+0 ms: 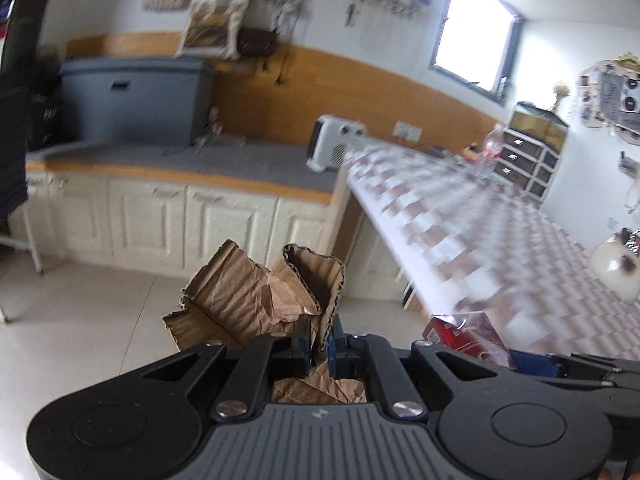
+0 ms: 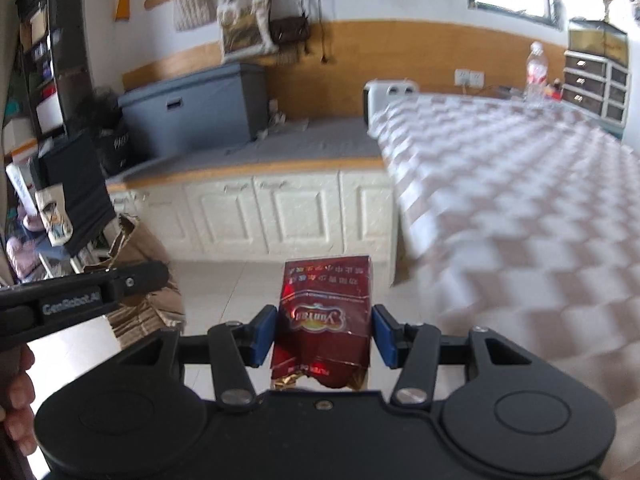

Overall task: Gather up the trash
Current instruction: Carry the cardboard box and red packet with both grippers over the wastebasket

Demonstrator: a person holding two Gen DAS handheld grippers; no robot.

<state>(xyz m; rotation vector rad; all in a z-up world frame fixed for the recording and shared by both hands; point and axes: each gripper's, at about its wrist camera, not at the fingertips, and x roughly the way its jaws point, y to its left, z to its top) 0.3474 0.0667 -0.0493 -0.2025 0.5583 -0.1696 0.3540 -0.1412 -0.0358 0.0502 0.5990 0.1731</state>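
My left gripper (image 1: 320, 344) is shut on a crumpled piece of brown corrugated cardboard (image 1: 248, 284), which sticks up and to the left above the pale floor. My right gripper (image 2: 324, 336) is shut on a red cigarette pack (image 2: 326, 292) wrapped in shiny film, standing upright between the blue pads (image 2: 265, 336). The left wrist view catches the red pack (image 1: 460, 336) low on the right. In the right wrist view, the left gripper (image 2: 156, 276) and its cardboard (image 2: 136, 248) sit at the left, with a person's hand (image 2: 16, 400) at the edge.
A table with a checkered cloth (image 2: 520, 200) fills the right side; a plastic bottle (image 2: 536, 68) stands at its far end. Beyond it are white cabinets (image 2: 280, 208) with a grey top, a grey box (image 2: 192, 104) and a white heater (image 1: 336, 140). Tiled floor (image 1: 80, 320) lies below.
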